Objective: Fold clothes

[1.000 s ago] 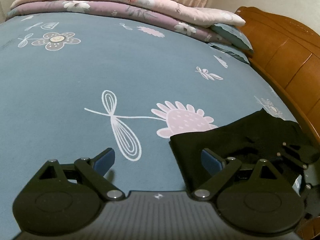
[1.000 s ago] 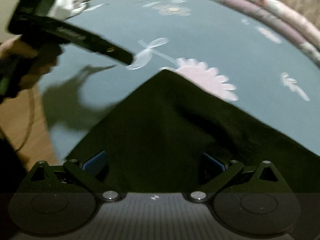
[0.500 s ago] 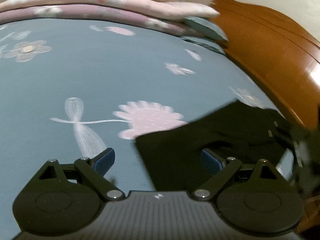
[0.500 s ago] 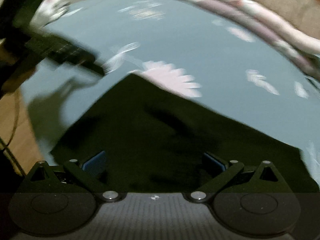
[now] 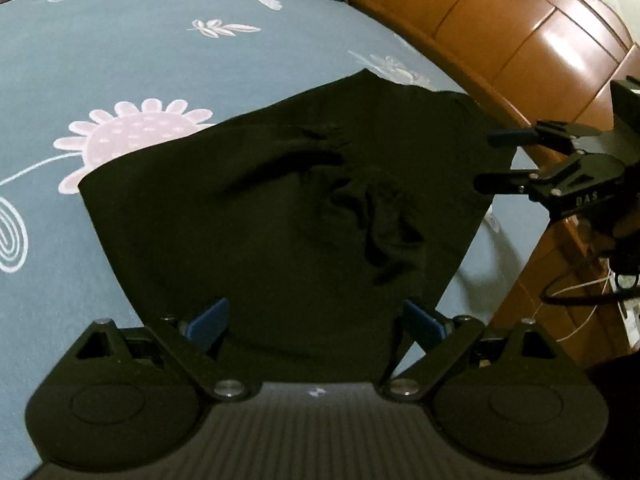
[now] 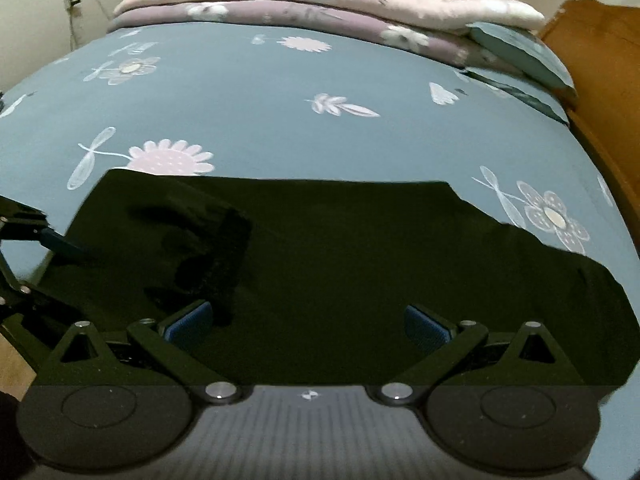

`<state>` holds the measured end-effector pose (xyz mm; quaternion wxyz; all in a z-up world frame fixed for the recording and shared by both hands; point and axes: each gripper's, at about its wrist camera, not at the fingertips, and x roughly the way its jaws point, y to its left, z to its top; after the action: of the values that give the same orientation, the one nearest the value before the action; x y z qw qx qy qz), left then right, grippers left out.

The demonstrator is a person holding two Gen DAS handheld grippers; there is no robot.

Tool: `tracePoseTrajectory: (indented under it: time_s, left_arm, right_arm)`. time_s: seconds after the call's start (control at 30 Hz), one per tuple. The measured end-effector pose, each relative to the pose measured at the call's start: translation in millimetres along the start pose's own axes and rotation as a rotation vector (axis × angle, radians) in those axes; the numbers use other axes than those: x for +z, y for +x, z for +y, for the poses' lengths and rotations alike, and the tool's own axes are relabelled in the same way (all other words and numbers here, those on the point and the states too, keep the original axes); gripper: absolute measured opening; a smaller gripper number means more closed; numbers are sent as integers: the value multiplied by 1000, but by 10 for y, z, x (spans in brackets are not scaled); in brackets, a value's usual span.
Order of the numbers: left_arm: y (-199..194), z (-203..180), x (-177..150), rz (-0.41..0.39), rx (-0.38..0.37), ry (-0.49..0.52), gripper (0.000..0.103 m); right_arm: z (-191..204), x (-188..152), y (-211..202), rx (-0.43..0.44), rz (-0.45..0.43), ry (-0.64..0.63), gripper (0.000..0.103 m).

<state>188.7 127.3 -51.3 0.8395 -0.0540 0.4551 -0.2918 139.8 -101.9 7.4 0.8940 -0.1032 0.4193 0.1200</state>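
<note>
We see a black garment spread on the bed, whose blue-grey sheet carries pale flower prints; the cloth lies near the bed's front edge, just beside a pink flower print. Our left tool hangs low over the garment with its blue-padded fingers wide apart and nothing between them. Our right tool also stands open above the cloth, its pads spread over the dark fabric. In the left wrist view the right tool comes in from the right at the garment's far edge, its two fingers parted, next to the wooden bed frame. In the right wrist view the left tool shows at the left edge, one blue fingertip at the garment's border; we cannot tell if it touches. The fabric is creased near its middle. Folded quilts lie along the far side of the bed.
</note>
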Motion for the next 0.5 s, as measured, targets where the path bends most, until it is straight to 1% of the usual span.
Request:
tracePoseTrajectory:
  time_s: [0.1,0.2,0.37,0.43,0.5]
  left_arm:
    - [108,-96,13,31,-20,18,94]
    - [213,-222,97,23,2,5,94]
    - [387,-431,237,9,38,-15,94]
    - [456,-515,293,3,53,-23,94]
    - [526,-599,349,-2,67,-31,94]
  right_arm:
    - [-136,-48,-26,0,-15,10,103]
    - [-298,-98,-35,0,-30,35,103]
    - [-636,-215,-22,36,-52,48,103]
    - [-837,-270,64,57,-50,88,103]
    - [-1050,-337,186,95,-44,154,103]
